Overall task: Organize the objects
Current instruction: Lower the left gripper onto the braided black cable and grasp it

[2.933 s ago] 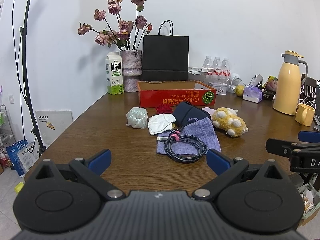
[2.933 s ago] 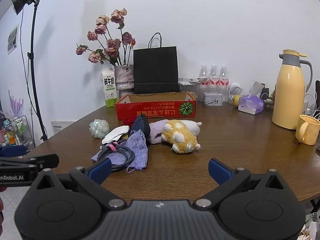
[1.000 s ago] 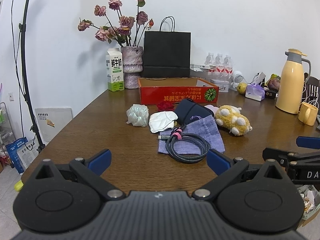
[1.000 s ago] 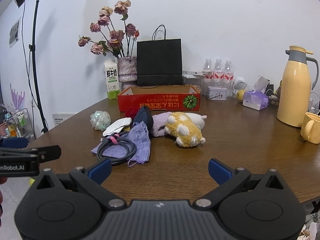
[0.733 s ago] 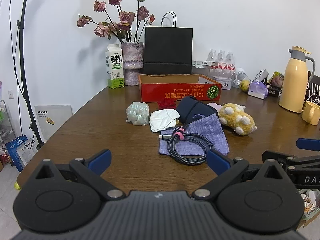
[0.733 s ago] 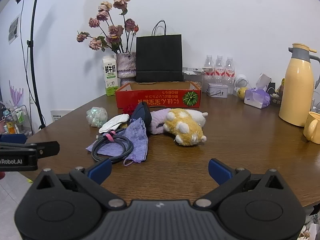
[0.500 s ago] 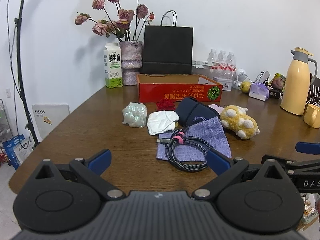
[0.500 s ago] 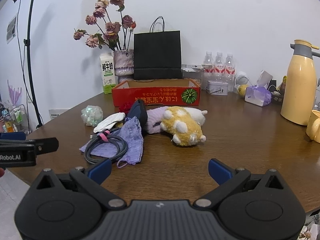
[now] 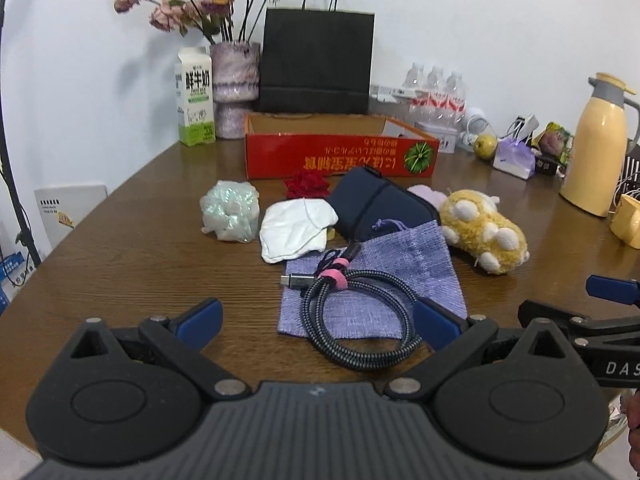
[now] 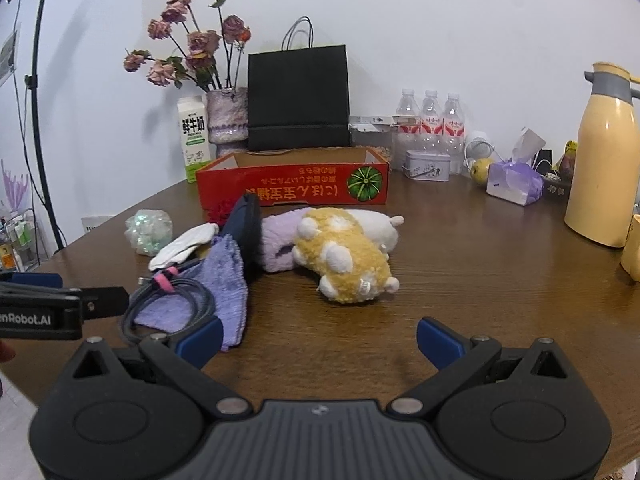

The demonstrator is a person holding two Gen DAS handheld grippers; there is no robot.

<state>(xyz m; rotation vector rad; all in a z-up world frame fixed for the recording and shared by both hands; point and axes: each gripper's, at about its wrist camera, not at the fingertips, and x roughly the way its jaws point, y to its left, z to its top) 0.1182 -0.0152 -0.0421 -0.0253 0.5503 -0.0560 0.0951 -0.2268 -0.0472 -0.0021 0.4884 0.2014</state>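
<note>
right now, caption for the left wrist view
Open left gripper approaching a coiled grey braided cable lying on a lilac woven pouch.

Bare wooden table (image 10: 460, 280) lies right of the yellow plush toy (image 10: 344, 256); clutter crowds its left.

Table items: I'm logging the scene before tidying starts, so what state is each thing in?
Left gripper: open, empty.
Right gripper: open, empty.
Red box: open-topped.
Cable: coiled, strapped, on purple pouch.
Plush toy: lying on its side.
Thermos: upright, lid closed.
</note>
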